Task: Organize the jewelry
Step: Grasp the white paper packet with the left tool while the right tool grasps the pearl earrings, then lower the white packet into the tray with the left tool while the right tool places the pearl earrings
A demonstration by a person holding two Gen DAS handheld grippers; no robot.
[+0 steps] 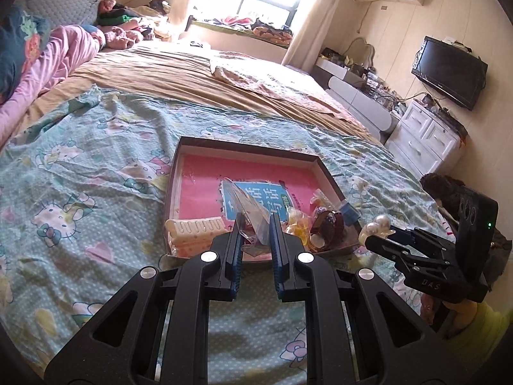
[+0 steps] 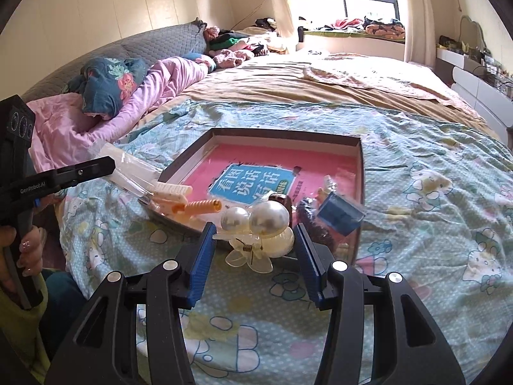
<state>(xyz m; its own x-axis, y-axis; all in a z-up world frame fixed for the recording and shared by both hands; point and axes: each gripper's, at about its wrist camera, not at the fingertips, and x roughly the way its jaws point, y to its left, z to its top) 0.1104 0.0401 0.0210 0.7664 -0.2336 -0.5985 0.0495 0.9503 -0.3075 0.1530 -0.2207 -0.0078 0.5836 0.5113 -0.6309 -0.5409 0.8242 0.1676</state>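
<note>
A shallow brown box (image 1: 248,148) with a pink book inside lies on the bed; it also shows in the right wrist view (image 2: 288,137). My left gripper (image 1: 255,224) is shut on a clear plastic bag (image 1: 248,207) and holds it over the box's near edge. My right gripper (image 2: 255,229) is shut on a pearl hair claw clip (image 2: 256,224), held above the box's near edge; the clip also shows in the left wrist view (image 1: 376,226). Inside the box lie a white comb clip (image 1: 195,226), a brown bracelet (image 1: 328,226), yellow pieces (image 1: 299,224) and a blue box (image 2: 341,215).
The box rests on a Hello Kitty quilt (image 1: 80,176) over a large bed. Pink bedding and pillows (image 2: 105,96) lie at the left. A white dresser (image 1: 423,138) and a TV (image 1: 449,70) stand to the right of the bed.
</note>
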